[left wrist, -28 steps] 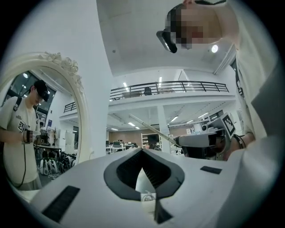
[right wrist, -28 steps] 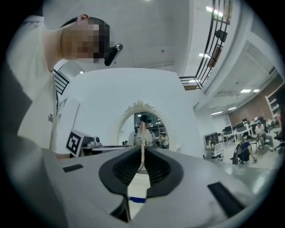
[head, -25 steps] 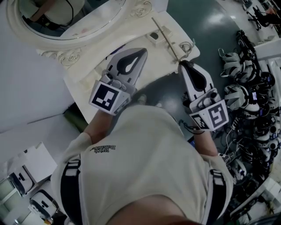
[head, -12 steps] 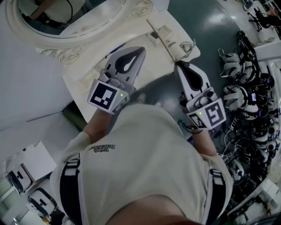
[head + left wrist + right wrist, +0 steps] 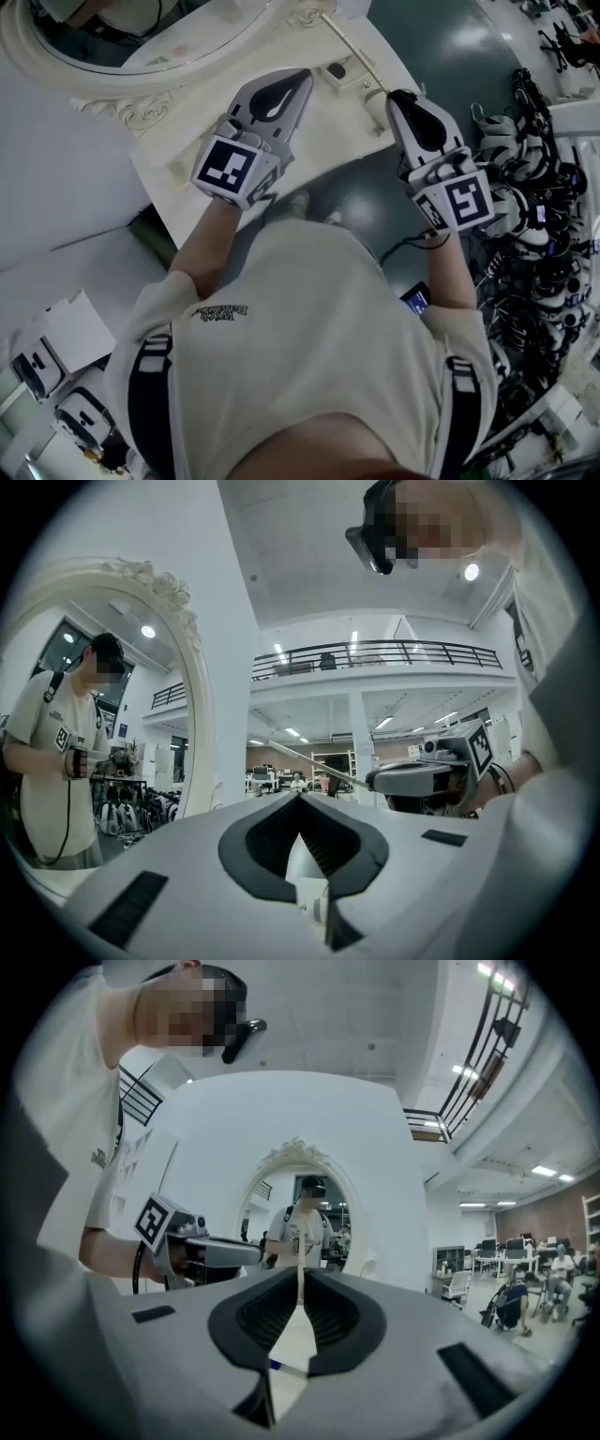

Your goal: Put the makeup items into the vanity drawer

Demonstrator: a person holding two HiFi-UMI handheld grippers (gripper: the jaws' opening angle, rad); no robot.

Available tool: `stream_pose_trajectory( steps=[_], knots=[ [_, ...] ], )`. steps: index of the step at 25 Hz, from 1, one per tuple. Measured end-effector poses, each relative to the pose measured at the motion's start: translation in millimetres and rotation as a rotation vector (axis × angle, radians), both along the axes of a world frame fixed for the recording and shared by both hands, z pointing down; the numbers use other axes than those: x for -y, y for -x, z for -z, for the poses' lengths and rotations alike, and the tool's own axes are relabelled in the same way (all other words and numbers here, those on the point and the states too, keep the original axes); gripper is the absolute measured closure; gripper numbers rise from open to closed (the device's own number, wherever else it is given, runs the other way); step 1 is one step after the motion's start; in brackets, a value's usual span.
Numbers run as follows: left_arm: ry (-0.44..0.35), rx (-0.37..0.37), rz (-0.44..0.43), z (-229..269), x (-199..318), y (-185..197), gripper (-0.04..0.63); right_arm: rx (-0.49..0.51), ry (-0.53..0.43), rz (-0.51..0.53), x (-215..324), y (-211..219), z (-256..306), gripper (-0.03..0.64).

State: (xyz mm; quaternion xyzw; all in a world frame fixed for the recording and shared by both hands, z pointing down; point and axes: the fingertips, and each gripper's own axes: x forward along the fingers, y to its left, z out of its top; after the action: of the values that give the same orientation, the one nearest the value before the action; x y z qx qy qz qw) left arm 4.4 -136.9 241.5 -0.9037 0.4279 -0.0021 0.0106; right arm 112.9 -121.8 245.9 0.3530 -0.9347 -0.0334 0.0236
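Makeup stick [image 5: 353,49]: a slim, cream-coloured rod, judged to be 1 of the makeup items, was pinched by its near end in the right claw [image 5: 394,94] and hung above the right end of the white desk [image 5: 187,173].
Right claw: its 2 jaws were pressed onto the stick, which stood up between the pads in the right gripper view.
Left claw [image 5: 302,75]: its jaws were pressed together with nothing between them; it hovered level over the middle of the desk top, to the left of the right claw.
Long axis: the stick ran on from the right claw's tips, away from the person and slightly leftwards, its free end coming near the carved frame of the oval mirror [image 5: 141,42].
Small fitting [image 5: 336,70]: a little pale, box-like piece lay on the desk top between the 2 claws, just left of the stick; what it was could not be told.
Drawer: no view showed it; it was judged to sit in the desk's front face, below the edge nearest the person, so behind and beneath both claw tips.
Turning point: the stick pointed away from that front, so the coming move likely called for drawing the right hand back and down and swinging the rod to lie along the drawer. The empty left claw seemed the one free to pull the drawer open.
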Motion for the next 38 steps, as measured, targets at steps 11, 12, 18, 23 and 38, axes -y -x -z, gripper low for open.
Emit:
stream_pose_trajectory(
  steps=[11,12,18,23,38],
  knots=[
    [0.143,0.035,0.049,-94,100,-1,0.583,-0.196,0.136,0.032,120,4,-123,0.588],
    [0.165,0.038,0.049,-108,108,-2,0.583,-0.207,0.156,0.035,129,4,-138,0.588],
    [0.293,0.040,0.047,-181,146,-9,0.583,-0.272,0.242,0.085,164,16,-214,0.588],
    [0.378,0.055,0.052,-242,174,-14,0.583,-0.335,0.291,0.123,189,21,-269,0.588],
    [0.471,0.091,0.036,-316,190,-22,0.584,-0.497,0.402,0.083,211,18,-360,0.496]
  ],
)
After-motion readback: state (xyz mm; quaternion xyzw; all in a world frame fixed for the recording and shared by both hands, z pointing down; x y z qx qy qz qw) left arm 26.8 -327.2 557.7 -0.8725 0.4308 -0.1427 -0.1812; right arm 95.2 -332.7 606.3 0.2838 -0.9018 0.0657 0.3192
